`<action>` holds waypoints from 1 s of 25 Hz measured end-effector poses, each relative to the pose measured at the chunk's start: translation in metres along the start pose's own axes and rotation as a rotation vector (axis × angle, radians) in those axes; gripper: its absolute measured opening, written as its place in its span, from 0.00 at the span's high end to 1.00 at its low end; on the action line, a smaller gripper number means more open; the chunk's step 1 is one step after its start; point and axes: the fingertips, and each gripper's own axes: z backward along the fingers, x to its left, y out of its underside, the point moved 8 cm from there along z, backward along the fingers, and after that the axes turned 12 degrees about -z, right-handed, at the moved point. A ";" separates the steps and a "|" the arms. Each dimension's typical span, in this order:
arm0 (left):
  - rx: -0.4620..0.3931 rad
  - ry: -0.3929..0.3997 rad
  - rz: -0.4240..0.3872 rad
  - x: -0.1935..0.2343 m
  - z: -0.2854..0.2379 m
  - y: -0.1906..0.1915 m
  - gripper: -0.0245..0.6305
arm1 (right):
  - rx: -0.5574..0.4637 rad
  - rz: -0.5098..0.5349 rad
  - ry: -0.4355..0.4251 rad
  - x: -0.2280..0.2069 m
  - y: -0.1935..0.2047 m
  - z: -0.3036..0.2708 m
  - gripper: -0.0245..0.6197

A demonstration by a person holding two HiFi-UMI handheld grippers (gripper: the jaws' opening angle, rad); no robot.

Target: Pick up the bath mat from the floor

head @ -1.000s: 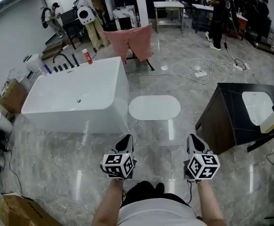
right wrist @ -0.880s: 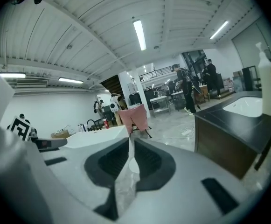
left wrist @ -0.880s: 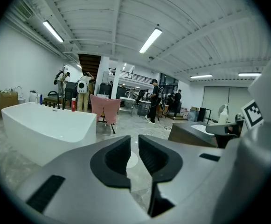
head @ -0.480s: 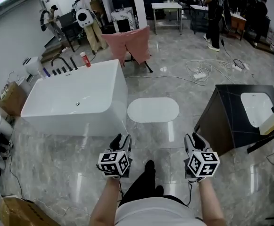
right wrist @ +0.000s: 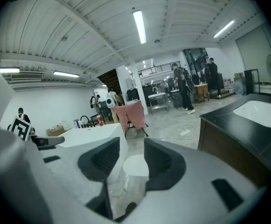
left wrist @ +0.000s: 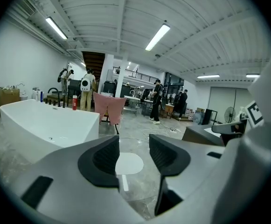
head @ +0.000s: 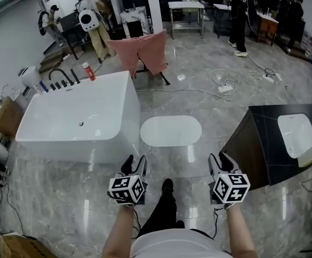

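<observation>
The bath mat [head: 171, 131] is a white oval lying flat on the grey marble floor beside the bathtub. It also shows between the jaws in the left gripper view as the bath mat [left wrist: 128, 164] and in the right gripper view as the bath mat [right wrist: 136, 166], still well ahead of both. My left gripper [head: 135, 165] is held level in front of me, its jaws opening with nothing between them. My right gripper [head: 219, 162] is alongside it, jaws also opening and empty. Both are above the floor, short of the mat.
A white bathtub [head: 72, 125] stands left of the mat. A dark vanity cabinet [head: 268, 138] with a white basin stands right. A pink cloth hangs on a rack [head: 139, 51] behind. Cables [head: 225, 85] lie on the floor farther back, where people stand.
Both grippers went from shut to open jaws. I have stepped forward, one foot now showing between the arms, and the mat and tub sit slightly lower and nearer in the head view.
</observation>
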 end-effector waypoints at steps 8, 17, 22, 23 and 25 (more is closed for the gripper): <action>0.038 0.010 -0.002 0.046 -0.105 -0.020 0.65 | 0.080 -0.024 0.062 -0.018 -0.026 -0.114 0.69; 0.107 0.026 0.031 0.106 -0.214 -0.040 0.64 | 0.134 -0.048 0.152 -0.030 -0.058 -0.226 0.69; 0.133 0.017 0.049 0.126 -0.255 -0.040 0.64 | 0.155 -0.061 0.188 -0.042 -0.066 -0.261 0.69; 0.138 0.012 0.048 0.129 -0.261 -0.039 0.64 | 0.162 -0.062 0.189 -0.044 -0.067 -0.267 0.69; 0.150 0.001 0.044 0.134 -0.275 -0.037 0.64 | 0.178 -0.061 0.183 -0.050 -0.068 -0.280 0.69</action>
